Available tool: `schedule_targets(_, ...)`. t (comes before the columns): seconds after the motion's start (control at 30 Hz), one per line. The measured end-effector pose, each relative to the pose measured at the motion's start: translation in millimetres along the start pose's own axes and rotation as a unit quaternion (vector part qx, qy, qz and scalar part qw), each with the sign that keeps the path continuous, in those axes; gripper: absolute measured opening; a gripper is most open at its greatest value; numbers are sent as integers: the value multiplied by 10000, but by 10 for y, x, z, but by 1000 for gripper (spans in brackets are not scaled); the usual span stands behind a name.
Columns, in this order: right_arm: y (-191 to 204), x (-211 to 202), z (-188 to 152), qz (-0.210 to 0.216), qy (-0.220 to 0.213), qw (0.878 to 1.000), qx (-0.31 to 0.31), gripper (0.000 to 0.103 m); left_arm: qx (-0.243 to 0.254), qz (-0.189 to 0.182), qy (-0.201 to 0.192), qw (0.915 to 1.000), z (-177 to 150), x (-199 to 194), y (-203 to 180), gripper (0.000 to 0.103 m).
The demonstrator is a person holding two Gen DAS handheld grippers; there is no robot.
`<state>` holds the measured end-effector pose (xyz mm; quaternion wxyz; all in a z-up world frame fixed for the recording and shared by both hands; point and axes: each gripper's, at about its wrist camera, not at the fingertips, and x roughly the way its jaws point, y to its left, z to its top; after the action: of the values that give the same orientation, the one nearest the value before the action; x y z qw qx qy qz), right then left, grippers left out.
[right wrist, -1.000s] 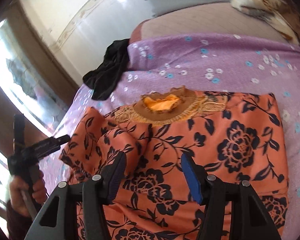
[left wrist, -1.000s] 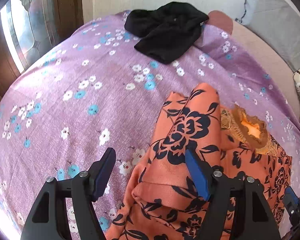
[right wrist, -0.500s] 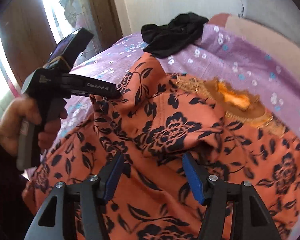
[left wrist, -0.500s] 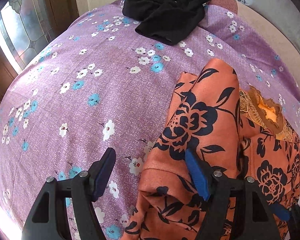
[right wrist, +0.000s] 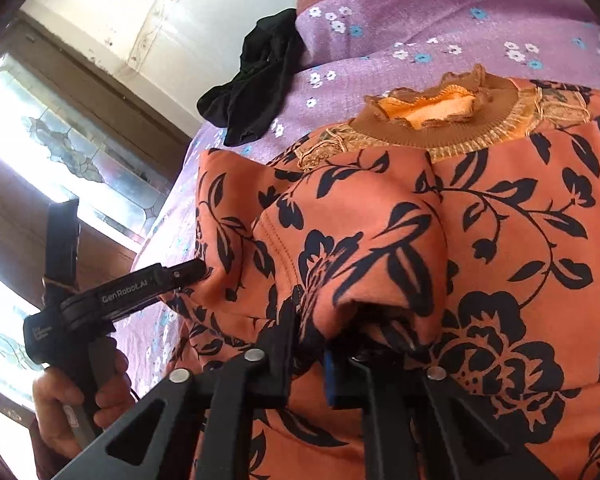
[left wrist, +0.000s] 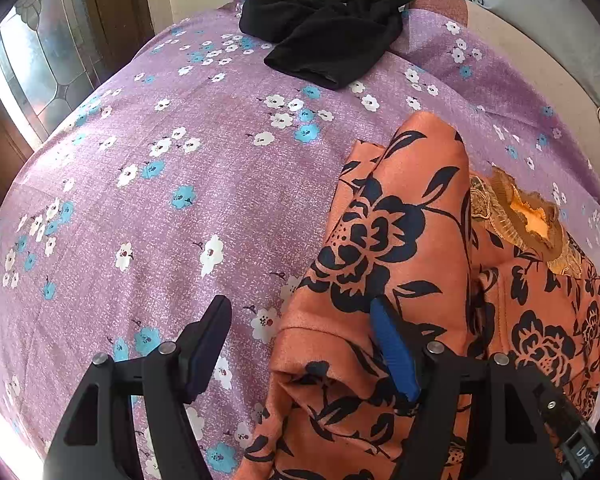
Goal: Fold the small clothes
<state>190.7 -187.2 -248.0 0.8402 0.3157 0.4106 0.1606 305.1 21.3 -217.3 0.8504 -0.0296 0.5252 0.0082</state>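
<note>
Left gripper [left wrist: 300,344] wide open, empty, straddling orange floral top's [left wrist: 384,240] left edge; top lies at purple bedsheet's [left wrist: 140,200] right side, black garment [left wrist: 324,20] at far edge. Right gripper [right wrist: 312,332], jaws apart half a second ago, now pinched shut on bunched sleeve fold. Risk: shallow bite slips, fold collapses; extra layers dragged along.

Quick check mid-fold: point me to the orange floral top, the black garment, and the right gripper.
orange floral top [left wrist: 380,236], left wrist view, on its folded-over sleeve.
black garment [left wrist: 328,28], left wrist view, middle of the heap.
right gripper [right wrist: 312,344], right wrist view, between fingertips shut on the top's fabric.
</note>
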Motion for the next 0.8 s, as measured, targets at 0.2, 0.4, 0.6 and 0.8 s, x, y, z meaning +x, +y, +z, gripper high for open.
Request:
schedule_targets(0.2,45,-876,303,238,-1403,9898,76,6,-120,-9,-29,9999,55,-17,41,72)
schedule_targets(0.4,-764,-1694,432,-384,-2318,9628,1335,6,11,-7,-436,9990,96,-156,-84,72)
schedule_targets(0.6,-1786,-1561,159,807,-1214,9125,3823,10,414,20,-552,9976,51,-119,-389,72)
schedule_targets(0.8,-2364,-1949,-234,1141,-2250,8136,5239,15,867,115,-508,9949,-72,-49,-664,72)
